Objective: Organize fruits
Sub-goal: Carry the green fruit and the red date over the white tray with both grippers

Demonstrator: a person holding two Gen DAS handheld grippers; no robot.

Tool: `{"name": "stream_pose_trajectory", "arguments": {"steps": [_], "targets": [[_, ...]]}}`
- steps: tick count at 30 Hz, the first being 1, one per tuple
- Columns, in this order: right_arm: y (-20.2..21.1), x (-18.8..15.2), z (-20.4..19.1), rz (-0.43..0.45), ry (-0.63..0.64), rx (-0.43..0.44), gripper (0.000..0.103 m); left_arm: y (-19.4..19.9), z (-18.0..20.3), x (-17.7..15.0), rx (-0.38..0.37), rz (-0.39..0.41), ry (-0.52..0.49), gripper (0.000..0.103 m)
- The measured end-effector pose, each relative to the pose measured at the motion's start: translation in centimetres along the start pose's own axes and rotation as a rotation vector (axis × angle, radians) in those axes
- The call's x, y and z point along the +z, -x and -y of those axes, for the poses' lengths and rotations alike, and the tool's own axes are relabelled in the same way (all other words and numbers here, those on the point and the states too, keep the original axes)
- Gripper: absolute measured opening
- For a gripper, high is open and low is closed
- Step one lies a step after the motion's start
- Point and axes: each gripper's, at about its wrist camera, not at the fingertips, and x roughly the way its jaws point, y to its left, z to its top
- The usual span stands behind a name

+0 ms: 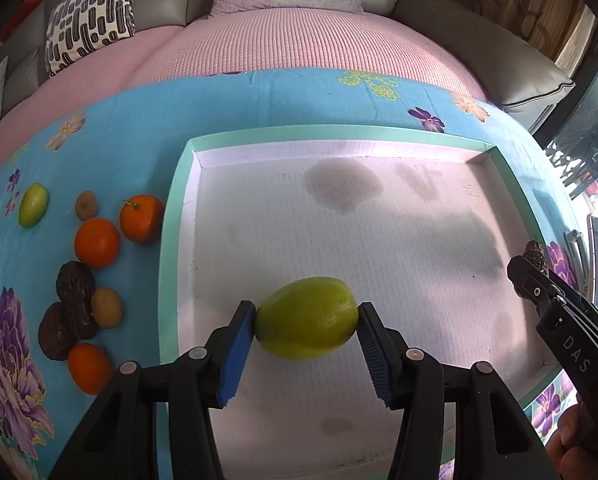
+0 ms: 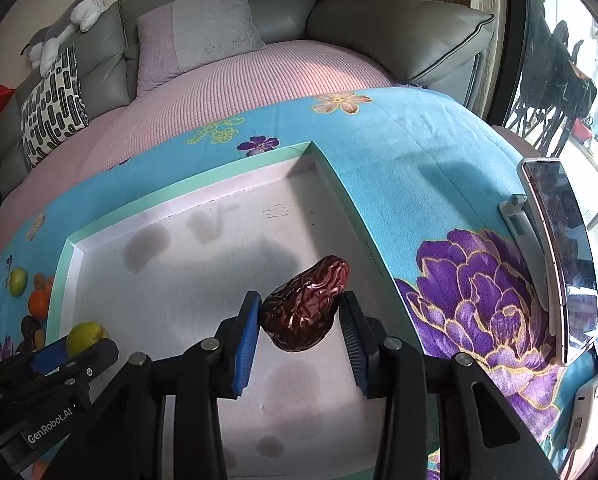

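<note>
My left gripper [image 1: 306, 316] is shut on a green fruit [image 1: 306, 318], held over the near middle of a shallow white tray [image 1: 379, 216] with a mint-green rim. My right gripper [image 2: 301, 316] is shut on a wrinkled dark red date [image 2: 305, 306] above the tray's [image 2: 203, 256] right side. Left of the tray on the blue flowered cloth lie three oranges [image 1: 97, 242], a small green fruit [image 1: 33, 204], dark dates [image 1: 76, 298] and small brown fruits [image 1: 106, 307]. The right gripper with its date shows at the right edge [image 1: 537, 256] of the left wrist view.
A phone on a stand [image 2: 555, 256] and a white device [image 2: 593, 408] sit on the cloth right of the tray. Behind the table is a grey sofa with a pink cover [image 1: 299, 40] and a patterned cushion [image 1: 89, 16]. A hand [image 1: 571, 444] shows at lower right.
</note>
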Motion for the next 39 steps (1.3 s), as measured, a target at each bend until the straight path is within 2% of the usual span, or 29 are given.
{"name": "stream_pose_trajectory", "arguments": {"steps": [22,35,39], "targets": [[-1.0,-0.4,0.6,-0.078,-0.012,-0.063,0.042,-0.3,0.2,-1.2,-0.018,-0.022,-0.008,0.056],[-1.1,-0.3,0.6,-0.082,-0.007,-0.067,0.042,-0.1,0.1,-1.2,-0.019,-0.019,-0.003,0.056],[-1.1,-0.4,0.6,-0.082,-0.007,-0.067,0.042,0.3,0.2,-1.1,-0.02,-0.012,-0.005,0.06]]}}
